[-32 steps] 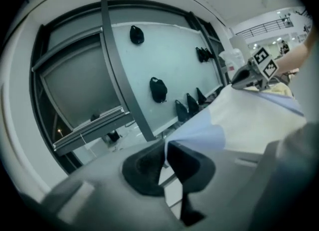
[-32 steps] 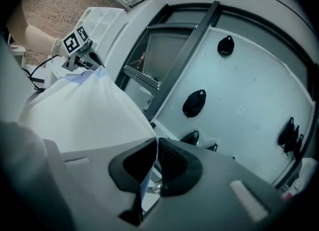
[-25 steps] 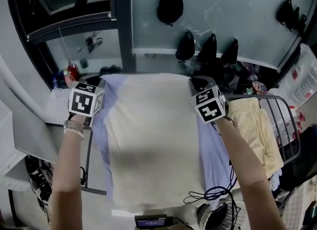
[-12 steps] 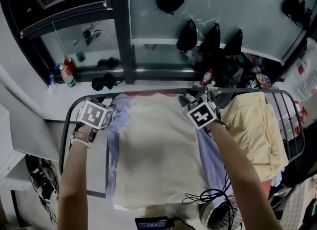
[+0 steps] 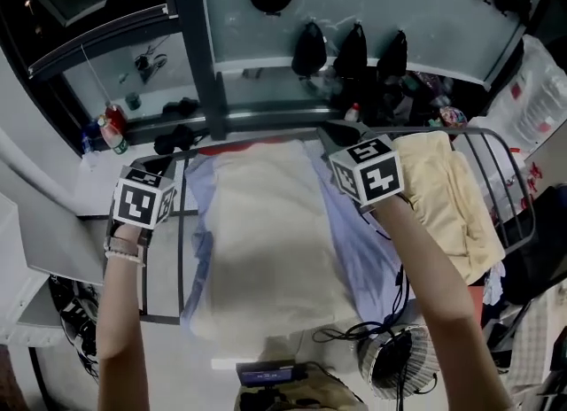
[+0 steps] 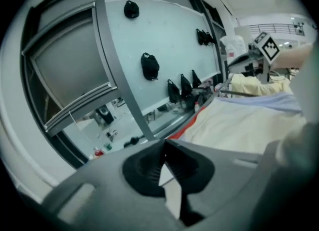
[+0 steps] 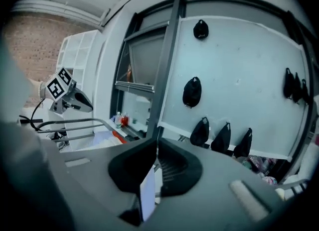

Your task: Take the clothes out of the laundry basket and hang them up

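At the rack (image 5: 180, 259), left hand-held gripper (image 6: 164, 145) and right hand-held gripper (image 7: 155, 148) reach forward, just closed empty.

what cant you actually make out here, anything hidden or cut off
- Light blue cloth, head view: mostly covered by the cream cloth on the drying rack, so what garment it is cannot be told.
- Dark items on the wall, all views: too small and dark to identify.
- Dark device, head view: cut off by the bottom edge.
- Laundry basket: not identifiable in any view.
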Demonstrator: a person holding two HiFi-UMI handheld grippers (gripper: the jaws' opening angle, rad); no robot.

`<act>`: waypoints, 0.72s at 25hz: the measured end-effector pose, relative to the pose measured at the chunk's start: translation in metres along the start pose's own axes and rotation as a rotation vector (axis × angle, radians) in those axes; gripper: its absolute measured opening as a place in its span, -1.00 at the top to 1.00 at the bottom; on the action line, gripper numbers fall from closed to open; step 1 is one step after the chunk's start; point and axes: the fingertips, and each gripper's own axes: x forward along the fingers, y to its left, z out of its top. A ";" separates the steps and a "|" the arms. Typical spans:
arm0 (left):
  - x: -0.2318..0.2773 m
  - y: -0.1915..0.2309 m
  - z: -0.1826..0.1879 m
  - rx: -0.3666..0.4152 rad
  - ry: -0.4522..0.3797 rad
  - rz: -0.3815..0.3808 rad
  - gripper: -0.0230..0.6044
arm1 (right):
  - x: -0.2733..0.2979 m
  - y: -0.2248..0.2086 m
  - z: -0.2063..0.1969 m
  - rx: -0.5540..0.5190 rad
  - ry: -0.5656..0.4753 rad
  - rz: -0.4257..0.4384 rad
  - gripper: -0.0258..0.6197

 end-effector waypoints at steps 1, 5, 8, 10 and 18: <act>-0.008 -0.001 0.003 -0.012 -0.007 0.009 0.95 | -0.014 0.000 0.005 -0.002 -0.018 -0.009 0.89; -0.054 -0.025 0.041 -0.041 -0.133 0.035 0.95 | -0.073 0.002 0.018 -0.004 -0.097 -0.029 0.91; -0.088 -0.067 0.073 -0.002 -0.237 0.023 0.95 | -0.125 0.006 0.014 -0.013 -0.141 -0.054 0.91; -0.106 -0.104 0.090 0.007 -0.295 -0.021 0.95 | -0.166 0.007 0.004 -0.013 -0.156 -0.084 0.91; -0.176 -0.232 0.145 0.055 -0.491 -0.117 0.95 | -0.320 -0.005 -0.041 0.058 -0.229 -0.206 0.91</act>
